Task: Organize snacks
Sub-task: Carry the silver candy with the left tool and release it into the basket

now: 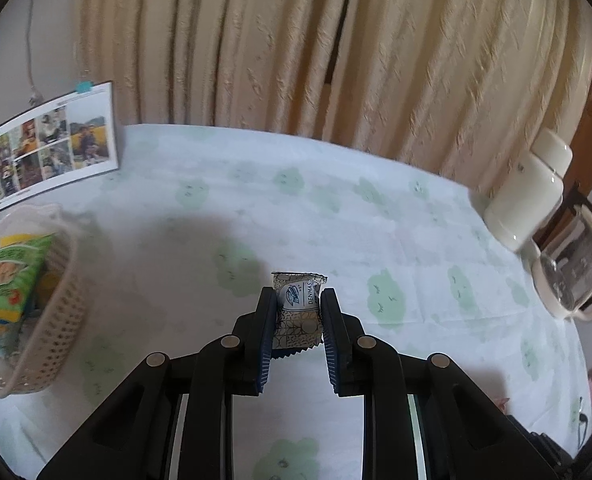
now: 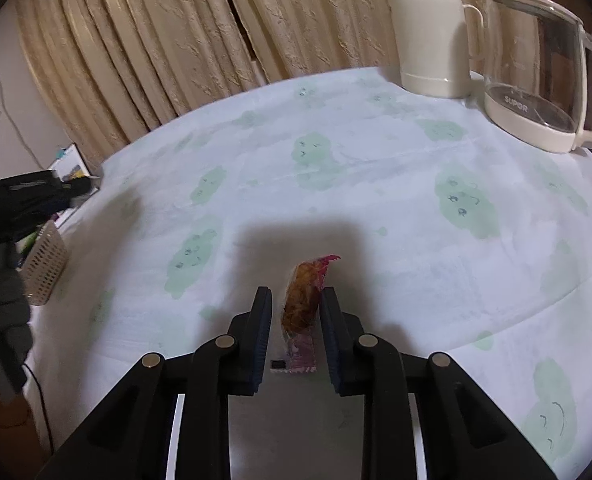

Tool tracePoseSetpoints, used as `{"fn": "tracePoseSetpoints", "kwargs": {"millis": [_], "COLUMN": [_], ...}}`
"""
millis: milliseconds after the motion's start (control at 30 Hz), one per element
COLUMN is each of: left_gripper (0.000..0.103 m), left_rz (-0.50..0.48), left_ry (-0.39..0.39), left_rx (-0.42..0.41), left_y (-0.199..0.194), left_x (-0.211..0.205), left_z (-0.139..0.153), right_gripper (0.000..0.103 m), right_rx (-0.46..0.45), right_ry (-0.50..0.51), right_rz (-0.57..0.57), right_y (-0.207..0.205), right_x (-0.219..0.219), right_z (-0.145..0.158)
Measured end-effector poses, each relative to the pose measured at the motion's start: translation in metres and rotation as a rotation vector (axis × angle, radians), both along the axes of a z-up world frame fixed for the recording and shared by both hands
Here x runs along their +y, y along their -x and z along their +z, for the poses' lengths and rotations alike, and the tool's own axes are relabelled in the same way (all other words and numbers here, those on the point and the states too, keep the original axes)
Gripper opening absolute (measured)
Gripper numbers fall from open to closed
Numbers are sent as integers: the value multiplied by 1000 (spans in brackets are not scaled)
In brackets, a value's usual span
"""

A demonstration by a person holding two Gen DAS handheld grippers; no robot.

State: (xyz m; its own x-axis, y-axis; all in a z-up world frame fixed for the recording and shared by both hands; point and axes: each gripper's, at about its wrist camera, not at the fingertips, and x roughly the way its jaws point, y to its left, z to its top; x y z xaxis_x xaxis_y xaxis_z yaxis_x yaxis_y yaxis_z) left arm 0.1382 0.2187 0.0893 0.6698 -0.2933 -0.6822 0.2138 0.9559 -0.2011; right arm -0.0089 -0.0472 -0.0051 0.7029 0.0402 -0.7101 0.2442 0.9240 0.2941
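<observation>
The left hand-held gripper [image 1: 298, 304] is clamped on a small white snack packet [image 1: 299, 312] with blue print, and it holds the packet up above the worktop [image 1: 336, 216], which is covered by a pale cloth with green patches. The basket [image 1: 55, 320], already with a green snack box [image 1: 5, 276] and other packs inside, stands at the left edge of this view, well apart from the held packet. The right hand-held gripper [image 2: 295, 308] has a clear wrapper with a brown snack [image 2: 302, 300] between its fingers; the right pad touches it, but a gap shows on the left side, so I cannot tell if the grip is really closed on it. This is the first risk, I think: if the hold is only on one side, the brown snack can slip and fall on the cloth during the carry. The packets are light and smooth, so a fast swing to the basket may also turn them in the pads. In the right view the left gripper is already near the basket, so both could meet over the rim if they come together. A low approach may push the light basket toward the photo calendar [image 1: 51, 144]. The white flask [image 2: 432, 32] and the glass kettle [image 2: 544, 72] stand far on the right, and a wide move could hit them.
</observation>
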Motion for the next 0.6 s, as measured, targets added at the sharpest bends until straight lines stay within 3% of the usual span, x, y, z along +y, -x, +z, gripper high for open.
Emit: {"fn": "tracePoseSetpoints", "kwargs": {"millis": [333, 433, 600], "left_gripper": [23, 23, 23], "left_rz": [99, 138, 209], "left_ry": [34, 34, 30], "left_rx": [-72, -94, -119], "left_y": [13, 15, 17], "left_x": [46, 64, 97], "left_z": [22, 26, 28], "right_gripper": [26, 18, 16], "right_rx": [46, 45, 35], "right_ry": [73, 80, 66], "right_rz": [4, 9, 10], "right_y": [-20, -20, -19], "right_x": [8, 8, 9], "right_z": [-2, -2, -1]}}
